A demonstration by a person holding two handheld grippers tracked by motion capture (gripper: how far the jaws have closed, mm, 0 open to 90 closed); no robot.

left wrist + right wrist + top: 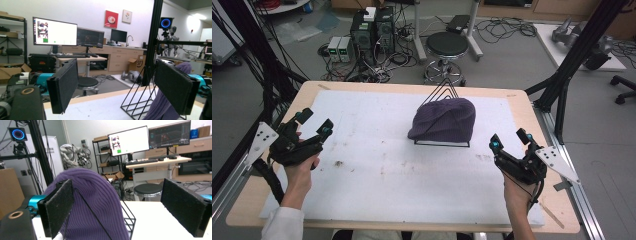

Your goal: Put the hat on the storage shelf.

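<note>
A purple knit beanie [443, 120] is draped over a black wire stand [439, 93] at the middle back of the white mat. My left gripper [314, 122] is held at the table's left edge, open and empty, well away from the beanie. My right gripper [510, 138] hovers to the right of the stand, open with nothing between its jaws. In the right gripper view the beanie [95, 205] rises close ahead, behind the left jaw pad [58, 207]. In the left gripper view the beanie [162, 105] and wire stand [135, 100] sit at lower right.
A white mat [377, 165] covers most of the wooden table [242, 205]. Black frame posts [572, 60] stand at the right and left corners. A round stool [446, 47] and computer boxes [372, 30] sit on the floor beyond the far edge.
</note>
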